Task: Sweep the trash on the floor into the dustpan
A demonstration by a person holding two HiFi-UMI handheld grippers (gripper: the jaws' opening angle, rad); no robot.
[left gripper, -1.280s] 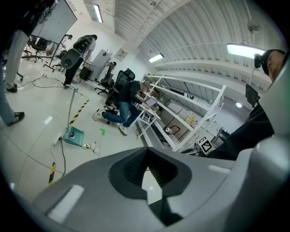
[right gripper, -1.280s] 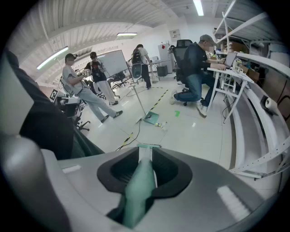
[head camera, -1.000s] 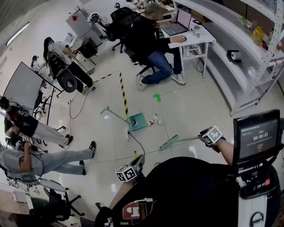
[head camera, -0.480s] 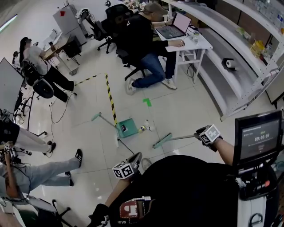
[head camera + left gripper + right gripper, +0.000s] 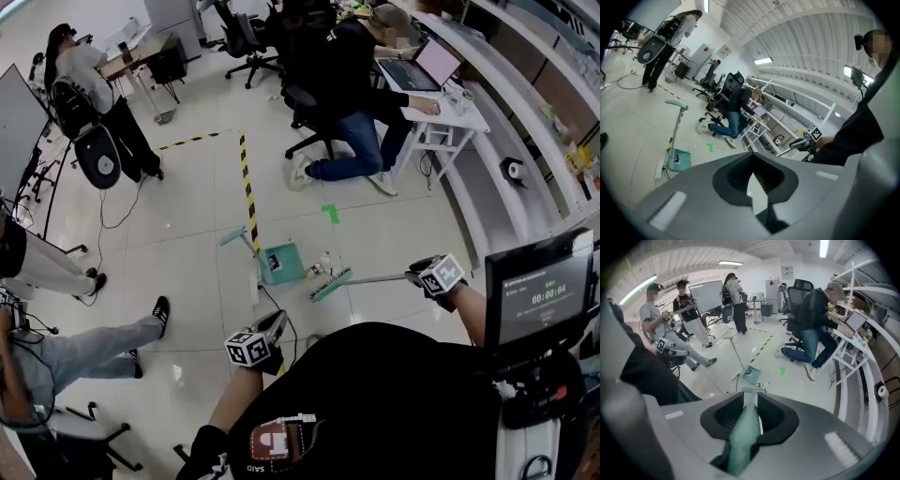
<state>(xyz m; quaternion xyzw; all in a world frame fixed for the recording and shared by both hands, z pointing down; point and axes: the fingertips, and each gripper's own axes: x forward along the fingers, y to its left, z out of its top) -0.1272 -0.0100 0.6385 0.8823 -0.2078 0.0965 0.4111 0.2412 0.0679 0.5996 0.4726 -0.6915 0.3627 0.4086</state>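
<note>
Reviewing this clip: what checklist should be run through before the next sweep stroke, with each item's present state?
1. Right claw shut on the teal broom handle: ok.
2. Teal broom head close beside the small pale trash pieces: ok.
3. Trash lies between the broom head and the teal long-handled dustpan: ok.
4. Dustpan's mouth faces the trash: cannot tell.
5. Left claw steadying the dustpan: not ok; it is open, empty and apart from it.
</note>
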